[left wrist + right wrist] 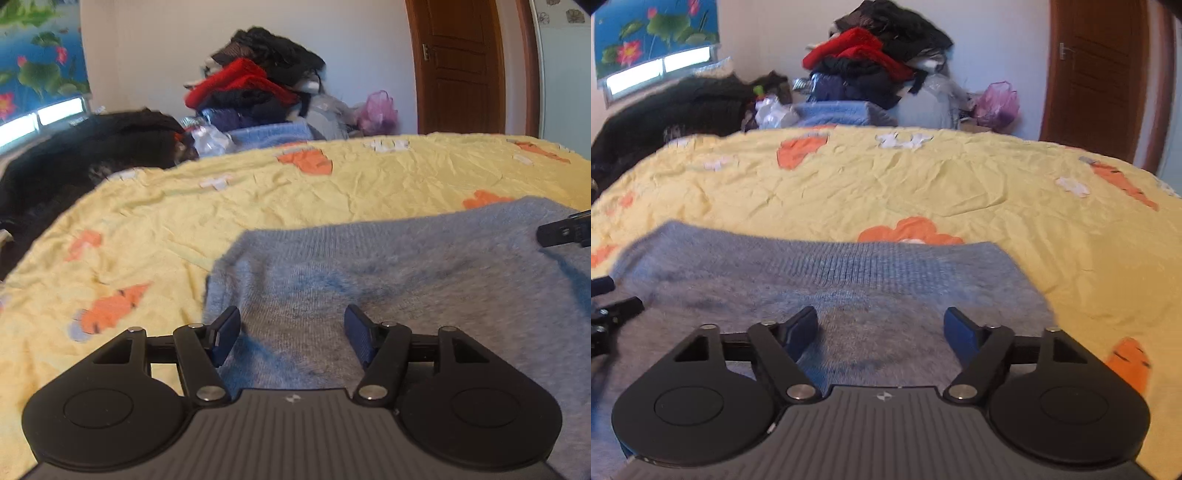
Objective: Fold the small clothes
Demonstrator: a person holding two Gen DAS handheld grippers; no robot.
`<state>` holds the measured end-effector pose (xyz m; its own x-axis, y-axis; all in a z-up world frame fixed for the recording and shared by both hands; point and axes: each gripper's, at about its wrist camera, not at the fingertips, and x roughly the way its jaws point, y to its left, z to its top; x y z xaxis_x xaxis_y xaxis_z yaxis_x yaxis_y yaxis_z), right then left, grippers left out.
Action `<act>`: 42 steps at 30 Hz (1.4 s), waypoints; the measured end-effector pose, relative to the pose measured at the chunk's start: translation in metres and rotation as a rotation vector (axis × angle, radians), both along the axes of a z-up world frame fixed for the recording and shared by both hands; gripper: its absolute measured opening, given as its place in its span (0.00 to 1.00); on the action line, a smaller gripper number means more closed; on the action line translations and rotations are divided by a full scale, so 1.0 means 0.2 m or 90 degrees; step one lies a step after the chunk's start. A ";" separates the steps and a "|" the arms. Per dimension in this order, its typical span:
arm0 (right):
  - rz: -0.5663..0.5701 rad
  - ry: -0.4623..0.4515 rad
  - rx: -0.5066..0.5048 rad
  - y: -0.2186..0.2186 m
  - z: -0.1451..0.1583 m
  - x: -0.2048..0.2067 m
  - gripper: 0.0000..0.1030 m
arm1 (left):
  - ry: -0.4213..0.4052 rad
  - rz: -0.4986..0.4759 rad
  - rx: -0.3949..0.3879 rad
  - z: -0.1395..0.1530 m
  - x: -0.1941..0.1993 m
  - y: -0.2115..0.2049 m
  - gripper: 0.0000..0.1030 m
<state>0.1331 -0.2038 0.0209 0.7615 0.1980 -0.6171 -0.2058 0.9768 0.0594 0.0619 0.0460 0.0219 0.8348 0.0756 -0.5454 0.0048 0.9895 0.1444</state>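
A grey-blue knitted sweater [406,280] lies flat on the yellow bed sheet [258,206]; it also shows in the right wrist view [820,280], with its ribbed hem [871,266] on the far side. My left gripper [291,336] is open and empty, hovering over the sweater's left part. My right gripper [881,332] is open and empty over the sweater's right part. The right gripper's tip shows at the right edge of the left wrist view [565,230]; the left gripper's edge shows at the left of the right wrist view [609,314].
A pile of clothes [258,85] in red, black and blue stands beyond the bed against the wall, with a pink bag [376,110] beside it. A black garment [85,155] lies at the far left. A brown door [458,66] is at the back right.
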 end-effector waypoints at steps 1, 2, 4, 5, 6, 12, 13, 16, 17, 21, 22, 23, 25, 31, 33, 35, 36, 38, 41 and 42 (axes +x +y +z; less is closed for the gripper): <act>-0.003 -0.022 0.016 -0.03 0.04 -0.08 0.77 | -0.011 -0.016 -0.016 0.03 -0.05 -0.02 0.60; -0.010 -0.041 0.030 -0.07 0.07 -0.16 0.83 | -0.017 -0.034 -0.033 0.06 -0.10 -0.04 0.61; -0.020 -0.047 0.049 -0.14 0.07 -0.29 0.87 | -0.012 -0.071 -0.045 0.06 -0.16 -0.10 0.68; -0.025 -0.036 0.045 -0.16 0.06 -0.32 0.87 | 0.004 -0.087 -0.038 0.04 -0.17 -0.14 0.69; -0.028 -0.019 0.034 -0.17 0.03 -0.34 0.87 | 0.028 -0.101 -0.030 0.00 -0.18 -0.17 0.69; -0.070 0.047 0.023 -0.30 -0.08 -0.40 0.88 | 0.036 -0.094 -0.021 0.02 -0.24 -0.14 0.69; -0.079 0.045 0.044 -0.31 -0.04 -0.43 0.88 | 0.024 -0.095 -0.021 0.05 -0.28 -0.13 0.69; -0.049 0.018 0.068 -0.27 0.03 -0.52 0.88 | 0.028 -0.108 -0.030 0.09 -0.35 -0.15 0.69; -0.030 0.013 0.058 -0.23 0.04 -0.54 0.88 | 0.037 -0.118 -0.031 0.08 -0.37 -0.16 0.69; 0.054 0.025 0.009 -0.05 0.00 -0.58 0.89 | 0.089 -0.158 0.002 -0.06 -0.43 -0.25 0.69; 0.066 0.049 -0.006 -0.03 -0.04 -0.58 0.89 | 0.060 -0.157 -0.009 -0.09 -0.47 -0.23 0.70; 0.069 0.083 -0.017 -0.02 -0.10 -0.57 0.93 | 0.058 -0.155 -0.018 -0.10 -0.48 -0.21 0.70; 0.093 0.054 -0.049 -0.01 -0.13 -0.63 0.96 | 0.080 -0.142 -0.034 -0.07 -0.47 -0.18 0.70; 0.072 0.041 0.004 -0.01 0.04 -0.62 0.92 | 0.066 -0.141 -0.037 0.04 -0.44 -0.21 0.70; 0.055 0.000 -0.020 0.05 0.07 -0.52 0.94 | 0.046 -0.128 -0.020 0.05 -0.35 -0.25 0.70; 0.026 -0.005 -0.033 0.11 0.08 -0.36 0.94 | 0.051 -0.090 -0.042 0.05 -0.20 -0.27 0.70; 0.012 0.002 -0.041 0.14 0.07 -0.28 0.94 | 0.058 -0.075 -0.063 0.04 -0.13 -0.27 0.70; 0.000 0.007 -0.063 0.20 0.04 -0.14 0.94 | 0.059 -0.038 -0.077 0.02 -0.02 -0.26 0.70; -0.016 0.038 -0.099 0.25 -0.08 -0.04 0.99 | 0.056 -0.009 -0.063 -0.06 0.05 -0.26 0.77; -0.017 0.020 -0.095 0.25 -0.10 -0.06 0.99 | 0.048 -0.008 -0.060 -0.07 0.03 -0.26 0.78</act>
